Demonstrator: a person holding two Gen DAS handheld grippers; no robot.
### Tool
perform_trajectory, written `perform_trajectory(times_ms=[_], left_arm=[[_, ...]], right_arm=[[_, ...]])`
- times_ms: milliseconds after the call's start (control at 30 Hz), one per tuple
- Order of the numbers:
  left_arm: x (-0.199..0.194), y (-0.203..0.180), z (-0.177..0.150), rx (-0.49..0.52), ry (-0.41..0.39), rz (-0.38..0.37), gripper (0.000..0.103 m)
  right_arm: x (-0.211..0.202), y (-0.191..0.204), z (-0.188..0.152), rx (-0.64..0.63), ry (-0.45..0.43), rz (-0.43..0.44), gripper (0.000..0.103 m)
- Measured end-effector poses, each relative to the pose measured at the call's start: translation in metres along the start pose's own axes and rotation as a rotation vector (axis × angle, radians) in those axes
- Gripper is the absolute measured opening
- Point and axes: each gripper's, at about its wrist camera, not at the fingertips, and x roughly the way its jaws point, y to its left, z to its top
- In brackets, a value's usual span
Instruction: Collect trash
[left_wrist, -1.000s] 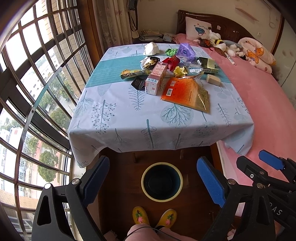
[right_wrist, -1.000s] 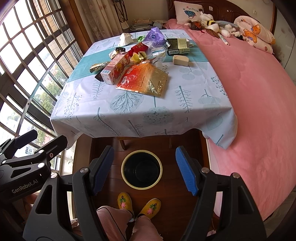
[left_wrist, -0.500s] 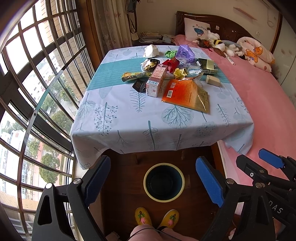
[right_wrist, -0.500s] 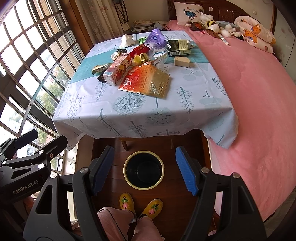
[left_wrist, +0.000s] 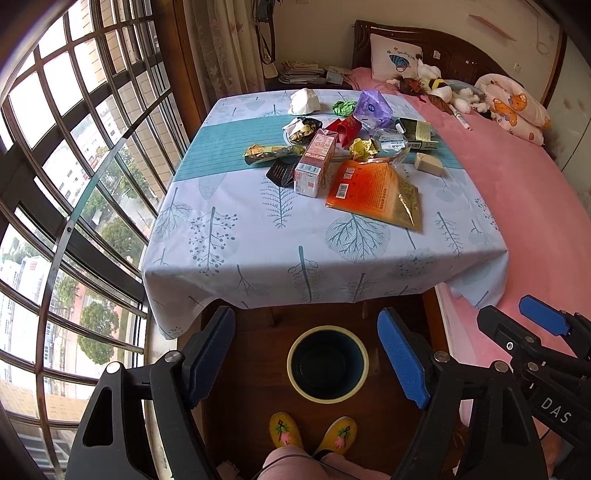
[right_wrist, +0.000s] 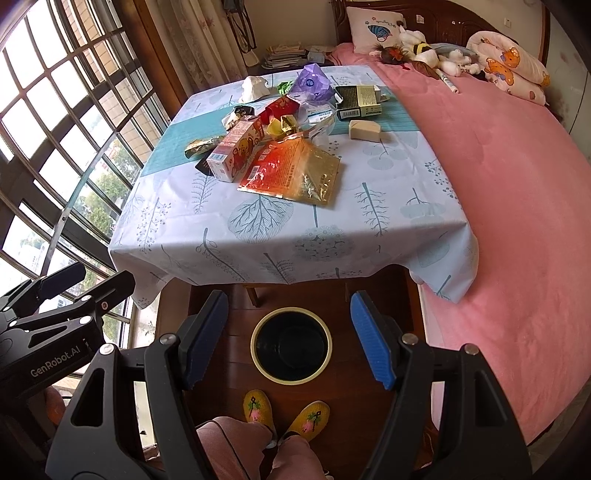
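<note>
Left wrist view: we hold our left gripper (left_wrist: 306, 354) high above the floor, its 2 blue pads spread wide with nothing between them, framing the yellow-rimmed bin (left_wrist: 328, 363) that stands on the dark wood floor just in front of a person's yellow slippers (left_wrist: 314, 432). All the trash sits well ahead on the table (left_wrist: 258, 243): an orange foil pouch (left_wrist: 373, 192) nearest us, a pink carton (left_wrist: 316, 166) just beside it, and a heap of crumpled wrappers (left_wrist: 351, 129) toward the far edge. Our right gripper (left_wrist: 539, 332) pokes in from the right edge.

Right wrist view: our right gripper (right_wrist: 288, 336) is likewise spread apart and empty, level with the left gripper (right_wrist: 59, 295) at the left edge, both tilted downward over the bin (right_wrist: 291, 344). The risk, as we judge it, lies in the flat pouch (right_wrist: 291, 171): lying thin on the loose tablecloth, it could lead the pads to pinch cloth and drag the whole pile. The carton (right_wrist: 236, 147) overlaps a dark wrapper (right_wrist: 204, 165), so a careless grab may scatter pieces onto the floor or the pink bed (right_wrist: 517, 184), touching the table's right side.
</note>
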Motion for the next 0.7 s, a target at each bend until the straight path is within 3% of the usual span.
perform_trajectory(times_ms=[500,700], left_arm=[[-0.008,0.008,0.030,0.014,-0.045,0.038,0.081],[0.008,0.026,0.056,0.014,-0.048,0.028,0.081]], right_arm=[[0.013,0.005,0.032,0.005,-0.047,0.043,0.067],[0.031,0.012,0.057,0.022,-0.056,0.032,0.067]])
